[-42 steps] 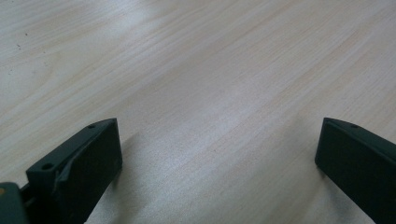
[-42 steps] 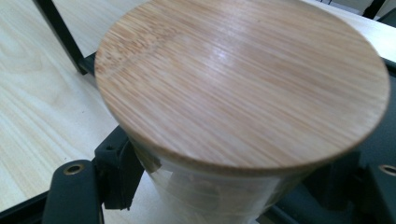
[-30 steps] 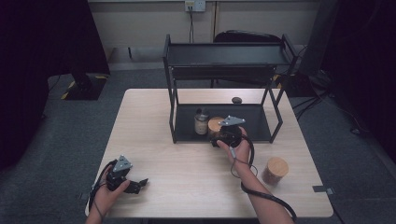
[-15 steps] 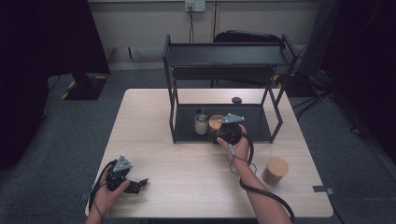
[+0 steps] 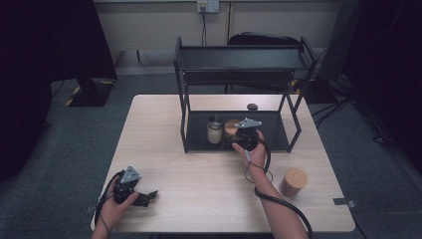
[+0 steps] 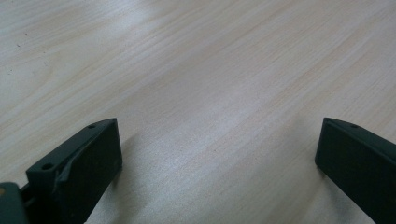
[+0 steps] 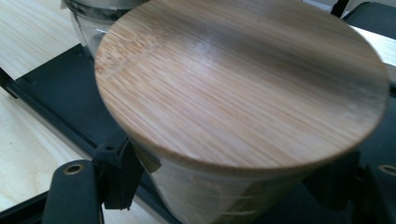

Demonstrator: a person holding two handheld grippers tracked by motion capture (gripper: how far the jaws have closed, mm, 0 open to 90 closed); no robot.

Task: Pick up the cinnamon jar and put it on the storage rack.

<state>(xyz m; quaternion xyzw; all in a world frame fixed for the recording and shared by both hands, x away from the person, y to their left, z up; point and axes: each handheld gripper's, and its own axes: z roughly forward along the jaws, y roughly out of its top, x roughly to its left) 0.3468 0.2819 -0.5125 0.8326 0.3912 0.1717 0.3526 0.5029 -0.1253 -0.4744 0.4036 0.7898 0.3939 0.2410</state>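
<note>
So the glass jar (image 7: 219, 196) with the round bamboo lid (image 7: 243, 84) is standing upright on the black rack's bottom shelf (image 5: 271, 130), right next to another jar (image 5: 214, 130).

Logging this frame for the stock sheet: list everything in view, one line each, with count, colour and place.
table: one, light wood, centre.
rack: one, black, two tiers, table's far half.
held jar: one, glass with bamboo lid, rack's lower shelf, between the right tongs.
small jar: one, glass, dark lid, lower shelf, left of the held jar.
loose jar: one, bamboo lid, table's near right.
knob: one, dark, table behind the rack.
left tongs: one pair, black, open over bare table.
right tongs: one pair, black, around the held jar.
</note>
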